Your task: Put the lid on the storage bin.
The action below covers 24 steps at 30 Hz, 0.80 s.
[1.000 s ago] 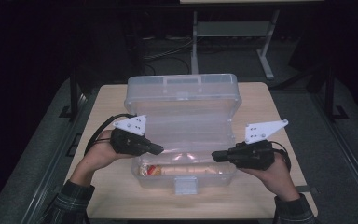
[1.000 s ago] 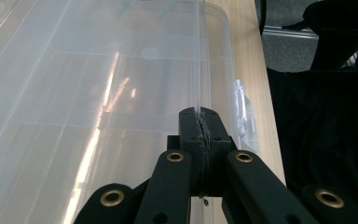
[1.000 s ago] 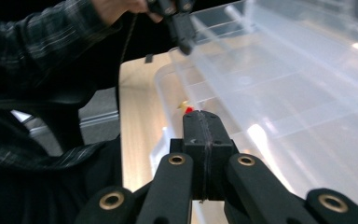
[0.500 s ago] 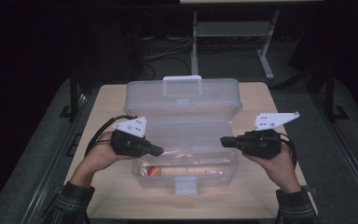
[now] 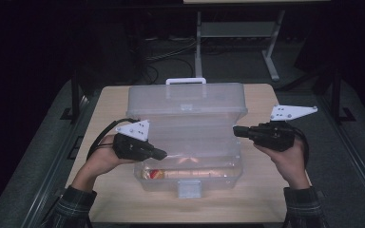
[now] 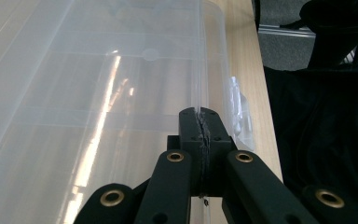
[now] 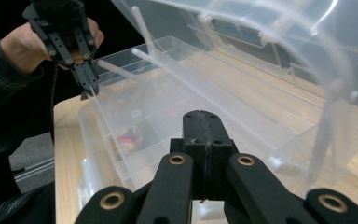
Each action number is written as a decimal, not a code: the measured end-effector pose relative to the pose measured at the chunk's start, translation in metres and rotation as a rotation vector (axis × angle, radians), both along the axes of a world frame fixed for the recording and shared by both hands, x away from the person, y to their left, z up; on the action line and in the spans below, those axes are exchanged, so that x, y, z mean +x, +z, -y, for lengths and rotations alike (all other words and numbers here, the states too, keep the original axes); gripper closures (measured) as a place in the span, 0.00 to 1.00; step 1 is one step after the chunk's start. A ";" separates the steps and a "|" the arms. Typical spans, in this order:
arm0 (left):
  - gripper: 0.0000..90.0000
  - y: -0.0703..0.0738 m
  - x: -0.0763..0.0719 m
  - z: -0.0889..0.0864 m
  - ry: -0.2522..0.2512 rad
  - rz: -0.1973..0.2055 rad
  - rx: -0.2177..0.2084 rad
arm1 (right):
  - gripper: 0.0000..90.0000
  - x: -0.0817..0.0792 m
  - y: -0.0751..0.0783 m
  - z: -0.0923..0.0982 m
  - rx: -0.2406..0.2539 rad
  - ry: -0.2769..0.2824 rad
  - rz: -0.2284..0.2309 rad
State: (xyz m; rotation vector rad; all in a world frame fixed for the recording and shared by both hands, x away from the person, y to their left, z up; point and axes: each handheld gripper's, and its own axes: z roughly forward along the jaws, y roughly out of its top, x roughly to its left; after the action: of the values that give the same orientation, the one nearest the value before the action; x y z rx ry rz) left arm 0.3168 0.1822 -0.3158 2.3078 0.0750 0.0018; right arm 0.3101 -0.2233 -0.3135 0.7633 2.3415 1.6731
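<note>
Since it hinges at the far side, the lid [image 5: 185, 118]: stands half raised over the box [image 5: 218, 180], mid-table [image 5: 261, 199].
Left tongs [image 5: 163, 154]: together, pinching the lid's near rim, apparently to prop it up.
Right tongs [image 5: 235, 130]: pressed together, empty, just off the lid's right end, probably free to help.
Contents: reddish item [image 5: 154, 174] at the box's front left.

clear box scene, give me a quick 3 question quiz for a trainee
1. True or false: the lid of the box is raised.
2. Which gripper has its jaws shut on the lid's edge: A left, B right, C both?
3. What colour is the small item at the box's left end?

Key: 1 true. 2 A; the right one is shut with nothing between its jaws. 3 red.
</note>
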 end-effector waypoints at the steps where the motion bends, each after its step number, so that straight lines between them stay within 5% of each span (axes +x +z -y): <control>1: 1.00 0.000 0.000 0.000 0.000 -0.002 0.001 | 1.00 0.001 0.000 0.000 0.004 -0.004 0.000; 20: 0.99 -0.005 -0.005 0.001 -0.003 0.010 -0.001 | 1.00 0.004 0.003 0.006 0.025 -0.039 0.009; 22: 0.97 -0.005 -0.006 -0.001 0.006 0.010 -0.025 | 1.00 0.004 0.003 0.006 0.025 -0.041 0.009; 24: 0.94 -0.003 -0.005 -0.007 0.012 -0.008 -0.097 | 1.00 0.004 0.003 0.006 0.024 -0.041 0.009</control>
State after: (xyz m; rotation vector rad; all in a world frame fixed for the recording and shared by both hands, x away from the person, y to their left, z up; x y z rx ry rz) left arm 0.3114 0.1892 -0.3188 2.2109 0.0916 -0.0045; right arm 0.3141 -0.2290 -0.3105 0.8008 2.2871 1.6876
